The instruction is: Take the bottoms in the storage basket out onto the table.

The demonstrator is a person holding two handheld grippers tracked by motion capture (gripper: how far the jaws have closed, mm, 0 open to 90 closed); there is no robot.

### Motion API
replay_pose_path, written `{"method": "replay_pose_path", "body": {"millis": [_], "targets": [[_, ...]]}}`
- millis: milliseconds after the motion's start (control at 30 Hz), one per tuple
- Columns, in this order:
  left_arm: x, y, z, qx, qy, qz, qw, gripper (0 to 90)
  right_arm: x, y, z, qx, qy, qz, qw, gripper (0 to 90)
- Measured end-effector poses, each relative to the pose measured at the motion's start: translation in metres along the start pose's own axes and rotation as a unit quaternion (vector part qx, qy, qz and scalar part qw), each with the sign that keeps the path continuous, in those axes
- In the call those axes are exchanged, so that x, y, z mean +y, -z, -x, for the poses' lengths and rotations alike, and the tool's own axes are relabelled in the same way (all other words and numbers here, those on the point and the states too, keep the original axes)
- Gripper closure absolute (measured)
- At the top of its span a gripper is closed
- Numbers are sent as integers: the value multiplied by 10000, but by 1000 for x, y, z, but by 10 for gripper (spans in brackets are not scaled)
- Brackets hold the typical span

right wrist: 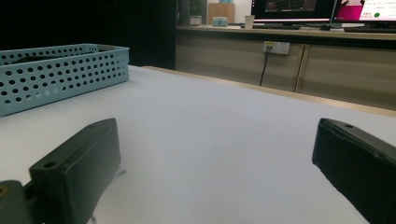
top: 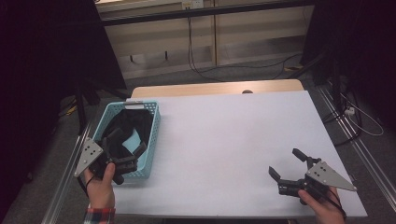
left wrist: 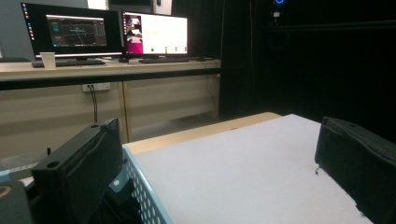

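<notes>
A light blue perforated basket stands at the table's left side with black fabric bundled inside. My left gripper hovers over the basket's near end, jaws wide open and empty; in the left gripper view the left jaw is above the basket rim and the right jaw above the white tabletop. My right gripper rests low near the table's front right corner, open with nothing between its jaws. In the right gripper view it points across the bare surface, with the basket far off to its left.
The white tabletop stretches from the basket to the right edge. A wooden strip borders its far side. Beyond are a desk with monitors, cables on the floor and dark curtains on both sides.
</notes>
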State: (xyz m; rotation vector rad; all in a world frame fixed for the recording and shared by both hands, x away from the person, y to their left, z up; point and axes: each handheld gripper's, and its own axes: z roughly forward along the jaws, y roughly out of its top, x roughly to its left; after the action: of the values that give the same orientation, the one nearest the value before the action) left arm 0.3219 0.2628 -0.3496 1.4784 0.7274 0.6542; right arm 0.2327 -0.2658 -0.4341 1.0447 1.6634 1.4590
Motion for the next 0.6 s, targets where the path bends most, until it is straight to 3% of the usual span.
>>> {"method": "replay_pose_path", "body": {"millis": [600], "targets": [[6,-18,-33,229,113,-282,9993,11,0,1,0,9,-9,4,10000,4]]}}
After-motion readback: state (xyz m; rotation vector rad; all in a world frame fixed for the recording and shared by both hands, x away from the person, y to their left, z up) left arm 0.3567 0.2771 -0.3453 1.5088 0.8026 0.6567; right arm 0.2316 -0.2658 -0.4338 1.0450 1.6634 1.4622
